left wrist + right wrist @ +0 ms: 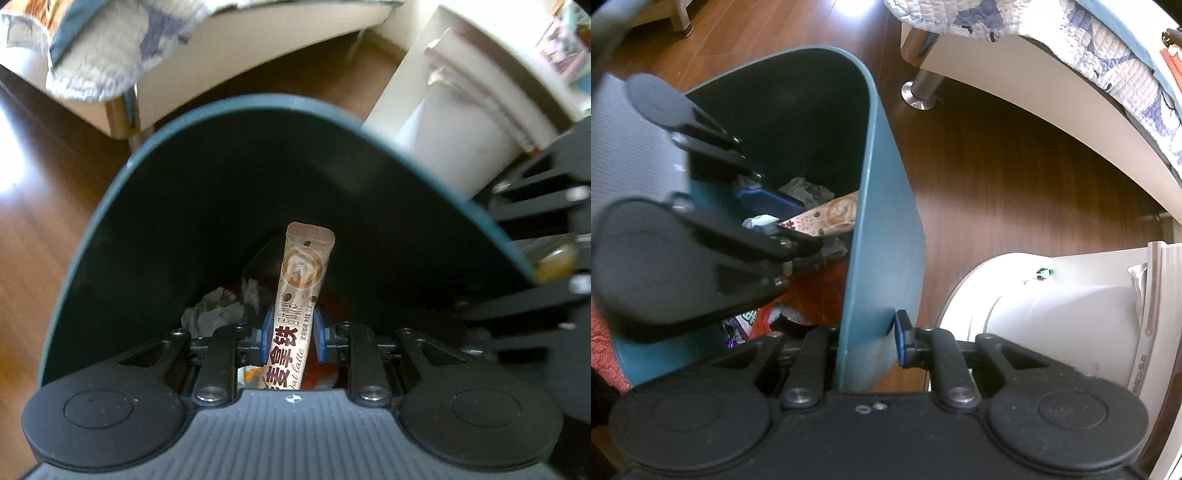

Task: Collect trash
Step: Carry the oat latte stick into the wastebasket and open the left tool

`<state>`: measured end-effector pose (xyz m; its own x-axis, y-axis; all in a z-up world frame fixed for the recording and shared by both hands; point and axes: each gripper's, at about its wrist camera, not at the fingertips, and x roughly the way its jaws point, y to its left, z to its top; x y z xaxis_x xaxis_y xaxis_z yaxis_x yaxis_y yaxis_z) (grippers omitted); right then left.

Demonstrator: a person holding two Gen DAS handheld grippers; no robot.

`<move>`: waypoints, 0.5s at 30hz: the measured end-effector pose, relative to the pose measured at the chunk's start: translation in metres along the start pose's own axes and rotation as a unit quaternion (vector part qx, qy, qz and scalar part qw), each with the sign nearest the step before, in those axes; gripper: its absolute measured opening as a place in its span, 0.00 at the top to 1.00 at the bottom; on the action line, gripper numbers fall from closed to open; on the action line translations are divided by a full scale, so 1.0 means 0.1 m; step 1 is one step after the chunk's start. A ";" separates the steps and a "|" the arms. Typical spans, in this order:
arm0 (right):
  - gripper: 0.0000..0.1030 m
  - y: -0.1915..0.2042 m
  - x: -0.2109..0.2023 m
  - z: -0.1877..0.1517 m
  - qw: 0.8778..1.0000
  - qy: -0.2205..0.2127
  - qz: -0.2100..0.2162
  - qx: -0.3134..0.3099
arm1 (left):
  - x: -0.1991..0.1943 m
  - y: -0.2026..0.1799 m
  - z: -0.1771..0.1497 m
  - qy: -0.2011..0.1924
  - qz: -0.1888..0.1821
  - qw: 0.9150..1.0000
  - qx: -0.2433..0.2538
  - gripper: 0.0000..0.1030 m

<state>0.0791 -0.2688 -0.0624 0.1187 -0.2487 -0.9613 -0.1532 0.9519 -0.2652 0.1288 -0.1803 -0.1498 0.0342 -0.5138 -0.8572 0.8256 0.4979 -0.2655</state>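
sachet (pixel 300 306) of oat latte, a long glossy beige stick pack, is sitting pinched between the blue pads of the left gripper (pixel 293 334), pointing down into the teal bin (pixel 155 192). left jaws are closing on it from both sides. bin is smooth plastic with a dark inner wall and a rounded rim. crumpled grey paper (pixel 218 314) and orange wrappers (pixel 764 317) are lying at the bottom under the sachet, apart from it as far as i can tell.

right gripper (pixel 868 339) is clamping the bin's side wall, one blue pad (pixel 903 339) pressing on the outside; the inner pad is hidden behind the wall.

right wrist view is showing the left gripper (pixel 775 218) reaching in over the rim with the sachet (pixel 827 218) sticking out, blurred. it's also showing the wood-grain floor (pixel 1015 184), a bed frame leg (pixel 919 88) and a quilted blue-white blanket (pixel 1108 51). left wrist view is showing a white shelf unit (pixel 454 129) beside the bin, with books standing on it.
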 end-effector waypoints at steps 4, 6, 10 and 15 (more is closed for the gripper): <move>0.85 -0.02 -0.02 -0.07 1.000 -0.016 0.018 0.013 | 0.15 -0.02 0.00 0.018 0.016 1.000 0.006 0.78; 0.85 -0.06 -0.04 -0.08 0.999 -0.020 0.022 0.014 | 0.19 -0.04 0.00 0.022 0.021 1.000 0.006 0.77; 0.85 -0.13 -0.04 -0.13 0.999 -0.026 0.030 0.015 | 0.19 -0.08 0.01 0.026 0.020 0.999 -0.003 0.58; 0.86 -0.22 -0.03 -0.19 0.998 -0.035 0.045 0.020 | 0.03 -0.09 0.08 -0.005 0.033 0.999 -0.013 0.33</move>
<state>0.0637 -0.2928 -0.0552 0.1753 -0.1501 -0.9730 -0.1281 0.9764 -0.1737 0.1260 -0.1925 -0.1464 0.0950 -0.4862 -0.8687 0.8068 0.5488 -0.2189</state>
